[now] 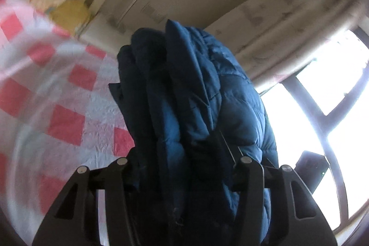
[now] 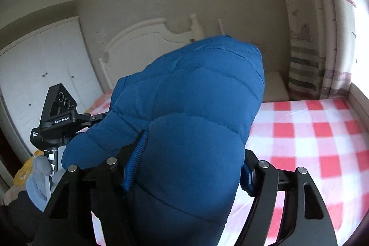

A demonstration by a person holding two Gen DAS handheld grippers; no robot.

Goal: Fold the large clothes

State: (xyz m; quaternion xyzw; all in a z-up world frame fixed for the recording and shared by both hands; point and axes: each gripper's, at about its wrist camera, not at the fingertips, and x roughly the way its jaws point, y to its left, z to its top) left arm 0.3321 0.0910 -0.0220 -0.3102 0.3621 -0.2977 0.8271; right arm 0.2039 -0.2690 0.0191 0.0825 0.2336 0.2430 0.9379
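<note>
Jacket (image 2: 193, 121) bunched, lifted above checked bed (image 2: 311, 130); left gripper (image 1: 184, 167) and right gripper (image 2: 184, 165) both pinch padding; judgement: keep 2 grips level, lower evenly.

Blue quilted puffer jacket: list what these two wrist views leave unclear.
- Left wrist view: the left gripper fingertips are buried in the blue quilted puffer jacket.
- Left wrist view: the red-and-white checked bedsheet is motion-blurred.
- Right wrist view: the jacket hides the right gripper pads and the white headboard middle.
</note>
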